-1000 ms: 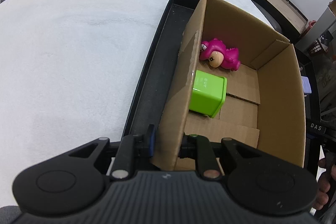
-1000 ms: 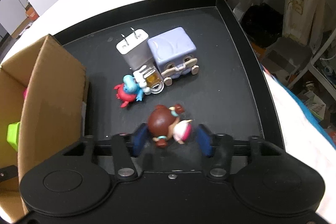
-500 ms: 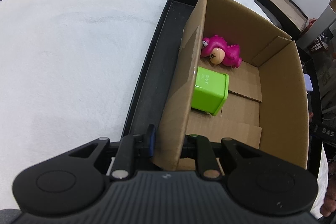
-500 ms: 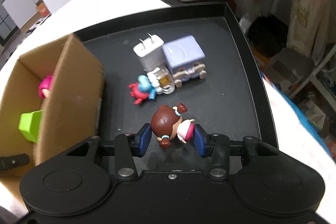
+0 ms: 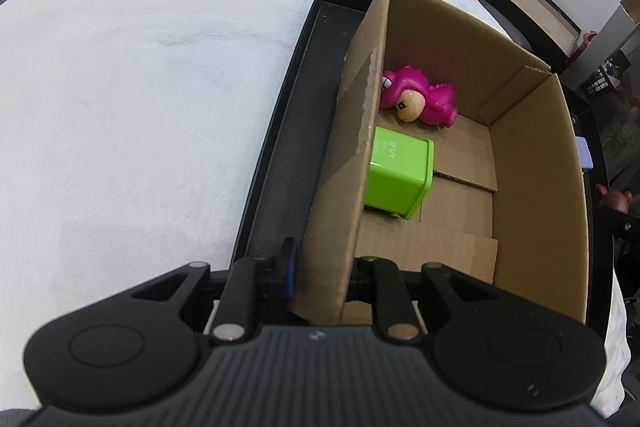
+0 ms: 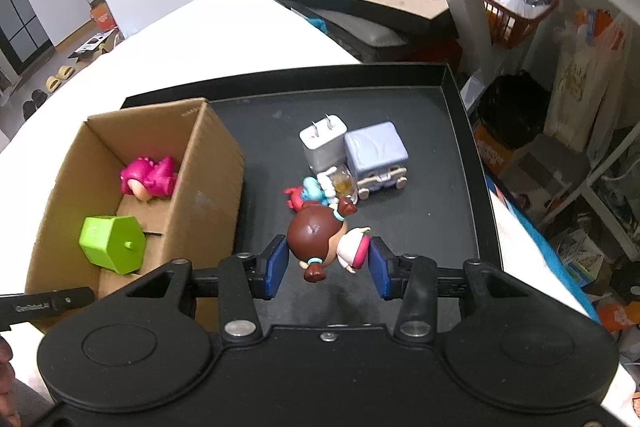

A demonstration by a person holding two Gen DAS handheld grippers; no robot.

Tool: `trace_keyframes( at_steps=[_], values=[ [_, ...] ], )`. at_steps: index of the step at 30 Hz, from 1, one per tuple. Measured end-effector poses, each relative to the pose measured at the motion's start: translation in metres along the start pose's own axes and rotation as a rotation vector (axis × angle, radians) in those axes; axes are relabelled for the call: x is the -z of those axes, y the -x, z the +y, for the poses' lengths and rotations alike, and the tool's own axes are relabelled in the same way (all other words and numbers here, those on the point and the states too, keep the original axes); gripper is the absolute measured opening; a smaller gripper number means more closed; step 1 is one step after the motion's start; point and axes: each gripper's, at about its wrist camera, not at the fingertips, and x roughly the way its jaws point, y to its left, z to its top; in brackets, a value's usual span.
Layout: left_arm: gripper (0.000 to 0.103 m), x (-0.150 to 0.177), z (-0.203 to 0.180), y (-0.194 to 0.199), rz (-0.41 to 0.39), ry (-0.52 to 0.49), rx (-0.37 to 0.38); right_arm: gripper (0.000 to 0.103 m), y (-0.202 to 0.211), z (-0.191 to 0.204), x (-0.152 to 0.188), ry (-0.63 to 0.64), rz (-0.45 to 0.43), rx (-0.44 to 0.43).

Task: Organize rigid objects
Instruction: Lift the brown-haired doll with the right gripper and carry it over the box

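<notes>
A white, softly textured worktop (image 5: 140,99) fills the left of the left wrist view. A black tray (image 6: 460,187) lies directly on it, reaching toward the lower right; nothing else visibly rests on the white surface.

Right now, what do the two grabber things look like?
Both are black plastic. The left gripper has a ribbed grey-black body, two round discs, silver pivot pins and slim black fingers with a blue pad. The right gripper looks the same, with big blue pads on its fingers and a small screw in the middle.
</notes>
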Motion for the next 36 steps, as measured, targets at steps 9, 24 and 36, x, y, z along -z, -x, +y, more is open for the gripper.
trace_keyframes(
  at_steps=[9, 24, 36],
  values=[
    [0.018, 0.000, 0.000, 0.001, 0.012, -0.010, 0.014, 0.043, 0.013, 0.023, -0.003, 0.034, -0.017, 0.001],
    [0.020, -0.006, 0.004, 0.009, 0.030, 0.007, 0.033, 0.043, 0.028, 0.076, -0.024, 0.097, -0.066, -0.038],
    [0.029, -0.015, 0.007, 0.020, 0.014, 0.029, 0.085, 0.043, 0.022, 0.117, -0.032, 0.153, -0.071, -0.061]
  ],
)
